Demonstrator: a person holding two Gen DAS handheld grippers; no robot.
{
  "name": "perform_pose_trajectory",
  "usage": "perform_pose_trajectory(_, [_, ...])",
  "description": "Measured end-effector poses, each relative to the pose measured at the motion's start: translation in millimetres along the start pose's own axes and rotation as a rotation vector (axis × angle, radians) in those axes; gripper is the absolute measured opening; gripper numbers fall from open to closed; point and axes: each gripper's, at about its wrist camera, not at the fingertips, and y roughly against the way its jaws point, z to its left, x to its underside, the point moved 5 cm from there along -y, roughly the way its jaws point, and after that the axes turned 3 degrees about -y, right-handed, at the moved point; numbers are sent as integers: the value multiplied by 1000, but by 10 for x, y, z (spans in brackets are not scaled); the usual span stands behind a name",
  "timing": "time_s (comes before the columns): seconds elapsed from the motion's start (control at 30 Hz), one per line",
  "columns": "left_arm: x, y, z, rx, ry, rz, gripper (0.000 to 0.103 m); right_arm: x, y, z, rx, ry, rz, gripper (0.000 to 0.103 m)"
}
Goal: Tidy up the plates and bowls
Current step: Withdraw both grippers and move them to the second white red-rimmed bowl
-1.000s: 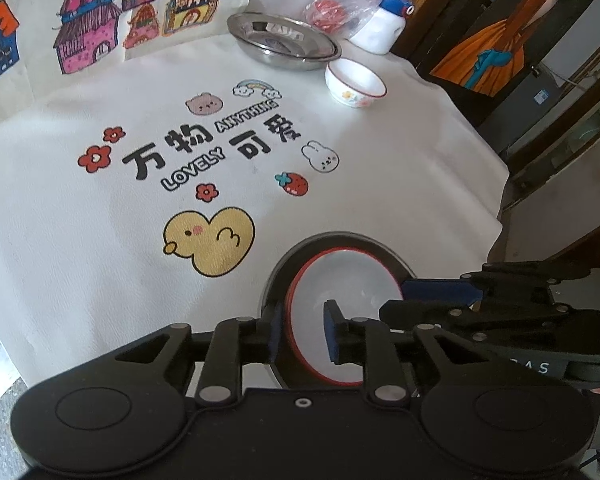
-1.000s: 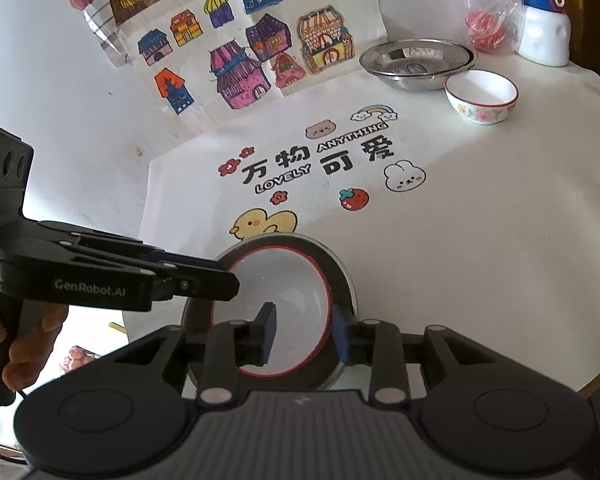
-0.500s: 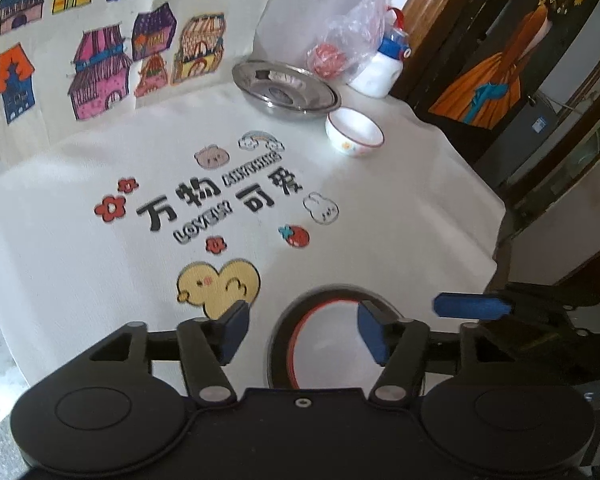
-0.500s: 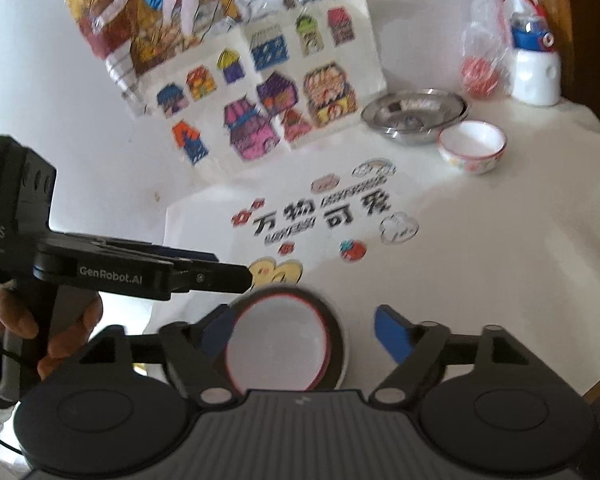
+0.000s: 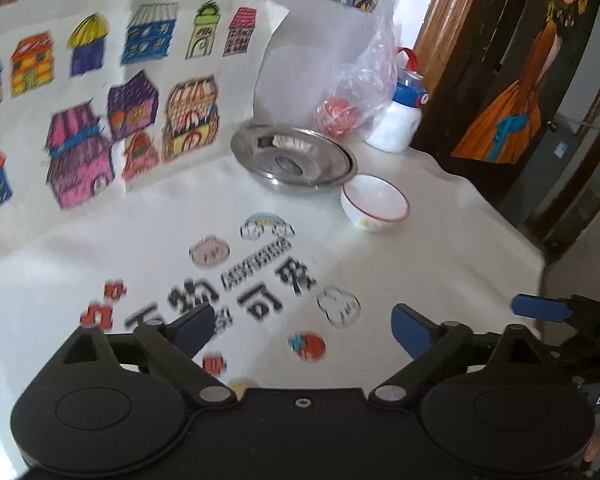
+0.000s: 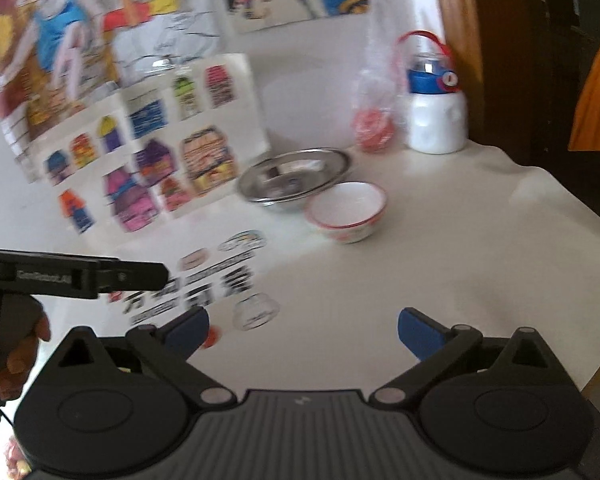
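The red-rimmed white bowl (image 5: 374,208) sits on the tablecloth (image 5: 440,248) just beside the steel plate (image 5: 294,160), far from both grippers. The left gripper (image 5: 302,324) and right gripper (image 6: 304,326) have just been opening; nothing lies between their spread jaws.

open cloth (image 5: 440,264) ahead, steel plate (image 5: 294,160), bowl (image 5: 374,202) beyond

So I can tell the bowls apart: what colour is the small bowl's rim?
Red, around a white bowl; clearest in the left wrist view.

"DAS" on right gripper (image 5: 542,307); tablecloth (image 5: 440,264) print blurred
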Motion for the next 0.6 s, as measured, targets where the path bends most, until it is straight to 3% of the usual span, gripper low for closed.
perform_pose_trajectory(0.33, [-468,-706,-182,-23,-31,-7,102,-381,-366,-668,104,-111,-89,103])
perform_pose_trajectory(0.6, [-722,-1214,-265,20,95,24,102,-650,-787,-924,152,-143,-96,103])
